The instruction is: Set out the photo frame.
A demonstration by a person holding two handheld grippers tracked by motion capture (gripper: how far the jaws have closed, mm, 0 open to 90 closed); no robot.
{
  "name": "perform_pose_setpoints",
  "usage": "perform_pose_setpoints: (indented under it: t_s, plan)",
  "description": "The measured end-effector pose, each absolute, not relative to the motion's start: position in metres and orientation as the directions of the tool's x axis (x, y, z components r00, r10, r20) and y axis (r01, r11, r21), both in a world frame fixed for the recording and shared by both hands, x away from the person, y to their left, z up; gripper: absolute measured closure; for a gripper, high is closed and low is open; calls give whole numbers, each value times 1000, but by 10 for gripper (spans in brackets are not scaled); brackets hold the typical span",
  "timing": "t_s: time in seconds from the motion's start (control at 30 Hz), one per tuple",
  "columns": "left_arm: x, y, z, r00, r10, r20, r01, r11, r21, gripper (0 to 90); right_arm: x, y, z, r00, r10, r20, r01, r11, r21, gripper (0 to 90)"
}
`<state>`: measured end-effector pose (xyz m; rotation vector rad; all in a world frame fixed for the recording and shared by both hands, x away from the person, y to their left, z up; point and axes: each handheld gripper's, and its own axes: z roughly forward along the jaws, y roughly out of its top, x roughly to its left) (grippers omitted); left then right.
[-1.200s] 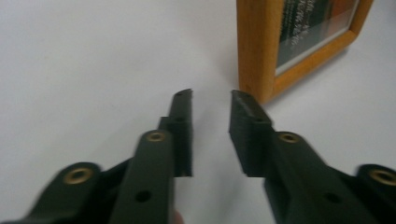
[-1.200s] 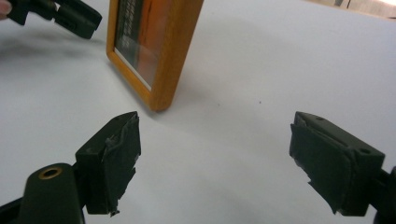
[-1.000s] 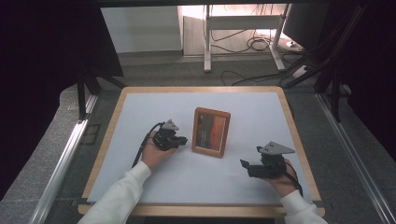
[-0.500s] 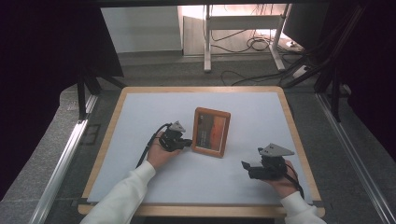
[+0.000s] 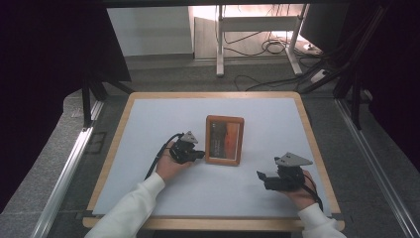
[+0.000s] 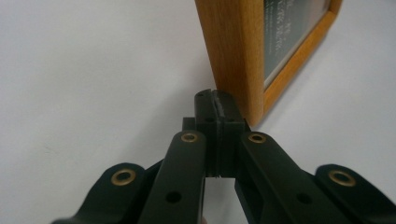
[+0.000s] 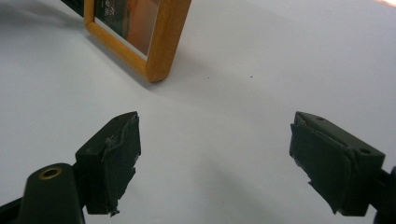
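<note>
A wooden picture frame [image 5: 225, 140] lies flat near the middle of the high view, on the pale surface [image 5: 148, 124] with its light wooden border. The frame is a small upright rectangle of warm orange-brown wood with rounded corners and a broad, plain moulding. Behind its glass sits a dark picture, black at the left with faint lines of pale lettering, shading into a reddish-orange band at the right. In the left gripper view the frame [image 6: 238, 51] fills the upper right, showing its thick grained outer edge and a slice of the glass; in the right gripper view its lower corner [image 7: 154, 42] sits at the upper left, the glass catching an orange glow.

The left hand-held gripper [image 5: 200, 154] lies just left of the frame in the high view, its tips at the frame's left edge near the bottom corner. Its jaws are pressed together with nothing between them, and the closed tips [image 6: 215, 105] sit right against the frame's outer side; actual contact cannot be made out.

The right hand-held gripper [image 5: 261, 176] rests at the lower right of the high view, well apart from the frame, jaws spread wide over bare surface
</note>
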<state>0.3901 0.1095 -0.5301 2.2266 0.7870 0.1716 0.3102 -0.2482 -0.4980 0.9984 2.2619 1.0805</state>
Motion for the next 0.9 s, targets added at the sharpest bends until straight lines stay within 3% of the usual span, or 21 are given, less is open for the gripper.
perform_pose_setpoints:
  t_s: [0.9]
  plan:
    - [376, 126, -526, 787, 604, -129, 492, -487, 722, 898, 313, -252, -498, -638, 767, -77, 398, 414, 819, 168]
